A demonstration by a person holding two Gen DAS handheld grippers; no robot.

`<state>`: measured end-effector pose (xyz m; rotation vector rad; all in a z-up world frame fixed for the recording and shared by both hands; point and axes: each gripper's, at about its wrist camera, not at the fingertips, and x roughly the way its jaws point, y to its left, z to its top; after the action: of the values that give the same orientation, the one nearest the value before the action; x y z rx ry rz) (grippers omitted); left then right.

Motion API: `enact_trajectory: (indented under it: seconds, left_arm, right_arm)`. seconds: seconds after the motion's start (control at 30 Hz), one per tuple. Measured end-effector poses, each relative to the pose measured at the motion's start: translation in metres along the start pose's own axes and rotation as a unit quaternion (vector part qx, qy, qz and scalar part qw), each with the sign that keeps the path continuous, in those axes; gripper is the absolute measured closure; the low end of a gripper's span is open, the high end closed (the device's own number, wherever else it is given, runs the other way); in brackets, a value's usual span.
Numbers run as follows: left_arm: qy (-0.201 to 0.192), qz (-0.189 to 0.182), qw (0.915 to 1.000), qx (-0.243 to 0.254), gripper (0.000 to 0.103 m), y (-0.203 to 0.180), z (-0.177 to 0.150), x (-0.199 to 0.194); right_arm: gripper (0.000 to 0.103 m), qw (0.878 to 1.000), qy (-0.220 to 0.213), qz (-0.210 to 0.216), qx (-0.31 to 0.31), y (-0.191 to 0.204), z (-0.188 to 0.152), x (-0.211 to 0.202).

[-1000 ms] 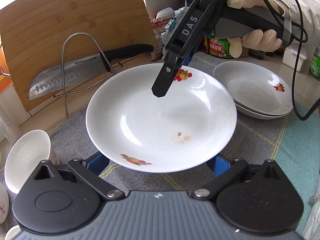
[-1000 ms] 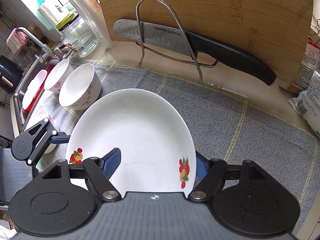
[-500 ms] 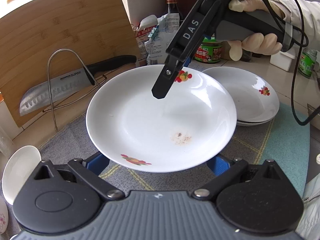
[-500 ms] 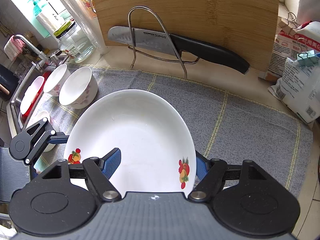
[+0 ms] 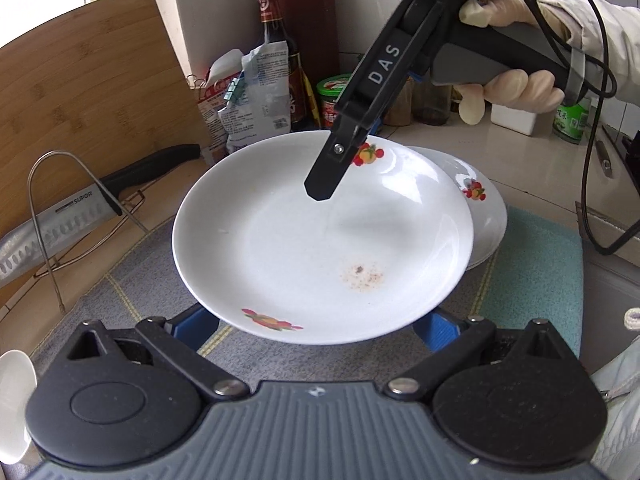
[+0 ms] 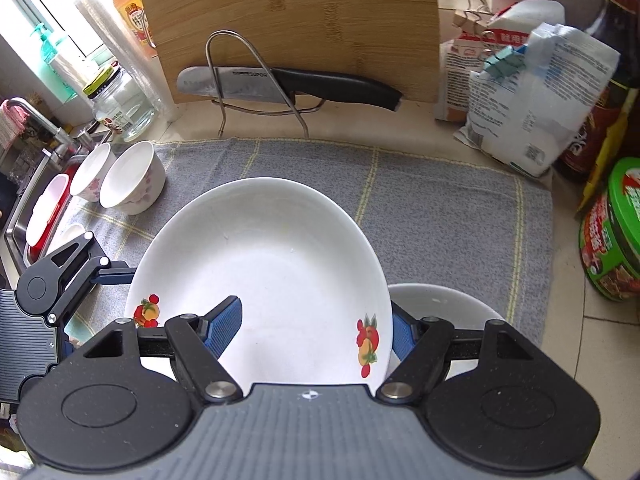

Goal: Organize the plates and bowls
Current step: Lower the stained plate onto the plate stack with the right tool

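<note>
Right gripper point(image 6: 316, 332): jaws partly apart, clamped across the rim of the white plate point(image 6: 264, 276); one blue pad lies on the inner face near the fruit print, the other finger point(image 6: 402, 336) sits against the outer edge.
Right gripper from the left wrist view: a black finger point(image 5: 328, 176) reaches down over the plate's far rim beside a fruit motif; a gloved hand point(image 5: 516, 84) holds the handle.
Left gripper point(image 5: 316, 326): blue pads show below the near rim on either side of the plate point(image 5: 320, 240); whether they press on it cannot be told.
Plate: held above the grey mat point(image 6: 440, 208), tilted a little, with a brown speckled stain in its well.
Stacked plates point(image 5: 486, 216): partly hidden behind the held plate's right edge, resting on the mat's far end.
Bowls point(image 6: 134, 184): white, flower-patterned, standing together at the mat's left end near the sink.
Knife point(image 6: 288, 82): lying across a wire rack point(image 6: 244, 80) in front of the upright wooden cutting board point(image 6: 288, 12).
Backdrop: bags, a dark bottle and a green-lidded jar along the counter.
</note>
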<state>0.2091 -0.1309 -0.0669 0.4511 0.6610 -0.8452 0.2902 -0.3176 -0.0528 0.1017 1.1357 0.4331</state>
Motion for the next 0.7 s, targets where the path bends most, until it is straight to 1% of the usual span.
enact_trajectory:
  seconds: [0.3, 0.7]
  left_arm:
    - [0.002, -0.039, 0.9989, 0.026, 0.001, -0.025, 0.012, 0.013]
    - [0.008, -0.068, 0.9964, 0.050, 0.001, -0.042, 0.021, 0.027]
  right_arm:
    - [0.023, 0.999, -0.001, -0.022, 0.042, -0.028, -0.026, -0.015]
    - [0.023, 0.996, -0.001, -0.036, 0.079, -0.052, -0.049, -0.024]
